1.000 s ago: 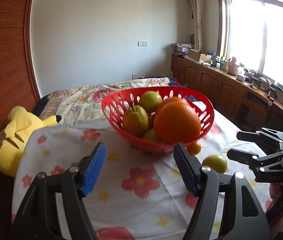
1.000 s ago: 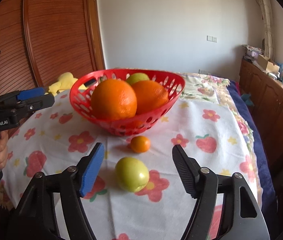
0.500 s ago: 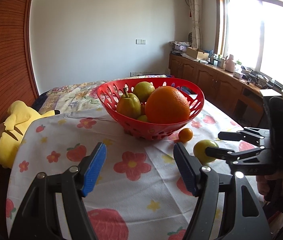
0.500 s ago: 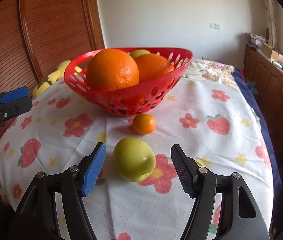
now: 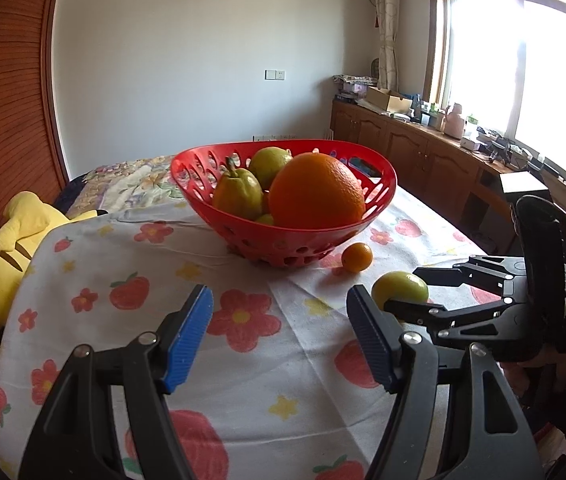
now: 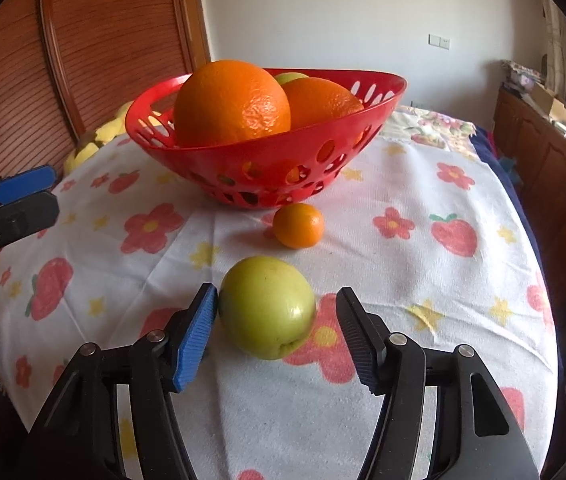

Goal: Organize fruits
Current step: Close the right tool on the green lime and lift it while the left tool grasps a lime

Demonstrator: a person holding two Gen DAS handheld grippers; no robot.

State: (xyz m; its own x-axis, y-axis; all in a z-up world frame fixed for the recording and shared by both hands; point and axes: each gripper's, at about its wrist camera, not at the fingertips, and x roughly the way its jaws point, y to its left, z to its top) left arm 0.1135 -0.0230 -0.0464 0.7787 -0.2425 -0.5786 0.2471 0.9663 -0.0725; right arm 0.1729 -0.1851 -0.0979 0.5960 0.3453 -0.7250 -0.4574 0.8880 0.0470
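My right gripper (image 6: 277,330) is sitting low over the flowered tablecloth (image 6: 423,264) with its jaws spread wide, and the green apple (image 6: 267,306) is lying between them. The blue pad on one finger is just at the apple's side; I cannot tell whether it is actually touching, and the other finger is standing clearly apart from the fruit. Nothing is being gripped. In the left wrist view the same gripper (image 5: 403,288) is showing from the side, its two black fingers bracketing the apple (image 5: 399,290) on the cloth.

My left gripper (image 5: 279,338) is hanging over a bare stretch of the tablecloth (image 5: 243,360), also wide open and holding nothing. From the right wrist camera only its tips (image 6: 23,196) are showing at the frame's edge.

Just beyond the apple a small orange (image 6: 298,225) is lying on the cloth, close against the foot of the red basket (image 6: 267,160). The basket is carrying two large oranges (image 6: 231,104), a pear (image 5: 238,194) and a yellow-green fruit (image 5: 271,166) behind it. A yellow plush toy (image 5: 7,240) is lying off the far edge of the cloth.
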